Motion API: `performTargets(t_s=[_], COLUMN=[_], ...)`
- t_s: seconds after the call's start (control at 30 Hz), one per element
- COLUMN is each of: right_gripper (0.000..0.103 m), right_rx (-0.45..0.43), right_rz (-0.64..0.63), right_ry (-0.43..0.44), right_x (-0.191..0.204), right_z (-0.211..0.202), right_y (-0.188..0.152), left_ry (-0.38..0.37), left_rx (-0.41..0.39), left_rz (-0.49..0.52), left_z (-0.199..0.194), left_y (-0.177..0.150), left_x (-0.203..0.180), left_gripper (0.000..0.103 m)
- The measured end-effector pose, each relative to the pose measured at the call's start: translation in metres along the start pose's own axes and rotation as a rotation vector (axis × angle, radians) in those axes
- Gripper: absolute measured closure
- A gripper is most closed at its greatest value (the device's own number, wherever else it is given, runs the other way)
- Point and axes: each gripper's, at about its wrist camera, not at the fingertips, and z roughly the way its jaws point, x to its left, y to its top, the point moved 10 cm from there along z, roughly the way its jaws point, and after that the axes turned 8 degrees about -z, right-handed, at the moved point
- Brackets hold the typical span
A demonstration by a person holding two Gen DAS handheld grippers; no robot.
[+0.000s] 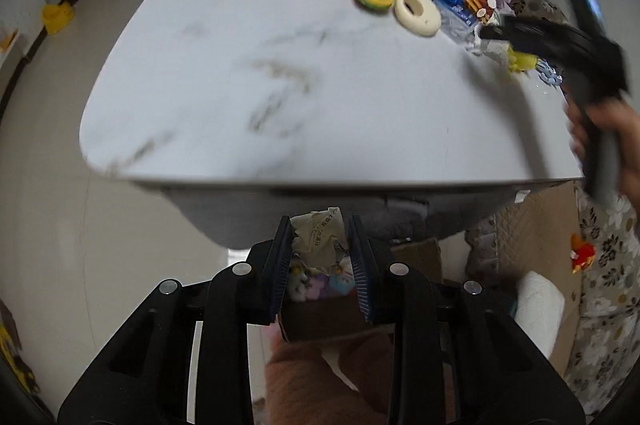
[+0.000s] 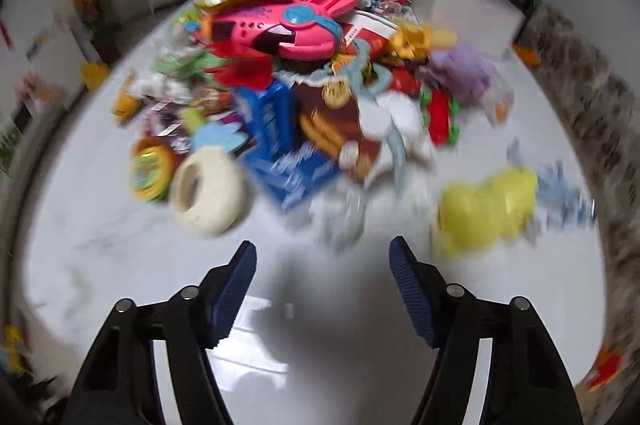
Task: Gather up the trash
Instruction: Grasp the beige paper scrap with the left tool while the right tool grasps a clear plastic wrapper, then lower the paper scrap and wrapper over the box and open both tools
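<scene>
Crumpled paper [image 1: 320, 239] sits pinched between the pads of my left claw [image 1: 320, 257], held off the near edge of the white marble table [image 1: 280, 97], above a cardboard box [image 1: 332, 317] of small toys. My right claw [image 2: 322, 257] hangs wide open and empty over the tabletop, facing the blurred heap of wrappers and toys [image 2: 304, 81], a cream tape roll [image 2: 208, 197] at its left.

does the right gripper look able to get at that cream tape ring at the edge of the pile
Probably yes. The right gripper is open and empty above bare table, and the cream tape ring sits at the pile's near edge with nothing in front of it.
</scene>
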Motion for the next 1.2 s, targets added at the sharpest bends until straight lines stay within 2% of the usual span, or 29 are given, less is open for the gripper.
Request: performTargets(t_s=[0.03,0.1,0.13,0.17,0.2,0.23,0.3,0.57,0.63,0.73,0.9,1.03,1.2], right_gripper=[0.043,0.048,0.062,0.082,0.084,0.093,0.094,0.094,0.094,0.093,0.093,0.093,0.093], right_rx=[0.019,0.051,0.049,0.045,0.040,0.028,0.013,-0.058,-0.049,-0.008,0.107,0.228,0.335], right_rz=[-0.021,-0.052,-0.058,-0.061,-0.056,-0.042,0.025,0.156,0.162,0.155,0.156,0.174,0.197], right_ry=[-0.023,-0.026,-0.014,0.015,0.016,0.039,0.143,0.410,0.458,0.499,0.475,0.445,0.406], right_x=[-0.001,0.000,0.002,0.005,0.006,0.006,0.008,0.016,0.023,0.038,0.055,0.068,0.075], right_z=[0.008,0.024,0.026,0.026,0.023,0.017,0.003,-0.091,-0.107,-0.125,-0.103,-0.056,0.002], right_y=[0.003,0.005,0.005,0.003,0.001,-0.002,-0.016,-0.092,-0.111,-0.156,-0.222,-0.274,-0.316], left_ry=[0.005,0.013,0.012,0.008,0.007,0.008,0.002,-0.042,-0.058,-0.065,-0.056,-0.034,0.002], left_rx=[0.000,0.001,0.000,0.001,0.002,0.002,0.008,0.018,0.030,0.075,0.195,0.287,0.402], left_rz=[-0.007,-0.020,-0.034,-0.044,-0.051,-0.051,-0.045,0.018,0.050,0.094,0.146,0.154,0.126], left_z=[-0.001,-0.002,-0.003,-0.003,-0.003,-0.004,-0.002,0.003,0.005,0.015,0.051,0.092,0.155], left_y=[-0.002,-0.004,-0.006,-0.006,-0.007,-0.009,-0.008,-0.004,-0.008,-0.023,-0.069,-0.107,-0.153], left_x=[0.003,0.007,0.009,0.010,0.011,0.012,0.011,-0.011,-0.021,-0.031,-0.039,-0.036,-0.025], left_gripper=[0.075,0.075,0.075,0.075,0.075,0.075,0.075,0.075,0.075,0.075,0.075,0.075,0.075])
